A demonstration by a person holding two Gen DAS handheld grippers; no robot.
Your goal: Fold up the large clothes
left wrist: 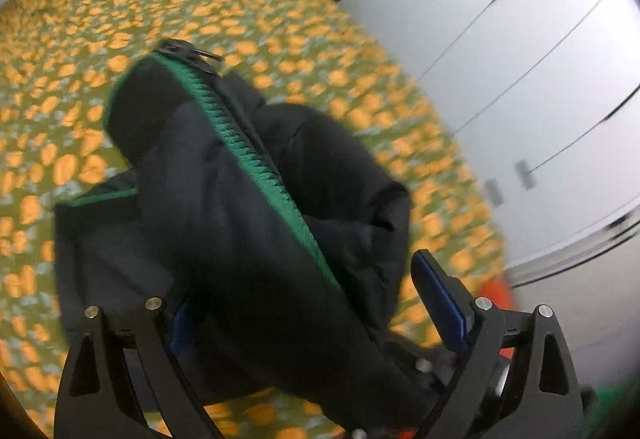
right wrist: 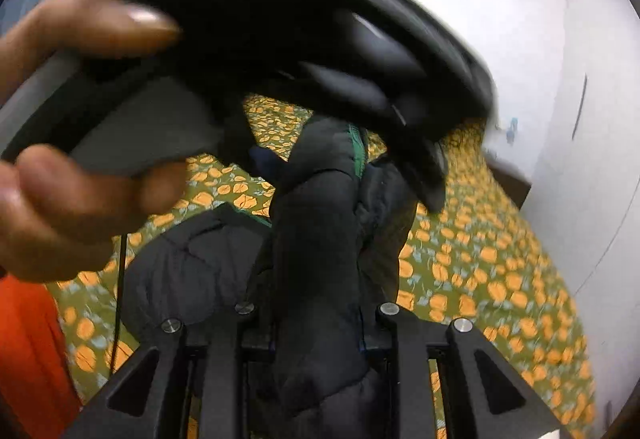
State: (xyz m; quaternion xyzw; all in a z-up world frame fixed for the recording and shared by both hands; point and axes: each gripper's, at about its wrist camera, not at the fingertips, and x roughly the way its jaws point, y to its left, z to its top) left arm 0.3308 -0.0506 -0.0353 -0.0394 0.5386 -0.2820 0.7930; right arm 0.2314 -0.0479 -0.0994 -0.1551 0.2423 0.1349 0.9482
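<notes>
a bed spread with an orange-flowered green cover [left wrist: 248, 19] is seen beneath a black puffer jacket [left wrist: 240, 199], which is held bunched and partly lifted off it, a lower part still resting on the cover. the jacket's green zipper [left wrist: 256, 155] is seen running diagonally up the lifted fold. the right gripper [right wrist: 316, 319] is clamped on a thick fold of the jacket, while the left gripper [left wrist: 320, 303] is spread wide with jacket fabric lying between its fingers.

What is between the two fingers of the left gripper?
A fold of the black jacket, with its green zipper, lies between the open fingers of the left gripper; the left wrist view shows this.
</notes>
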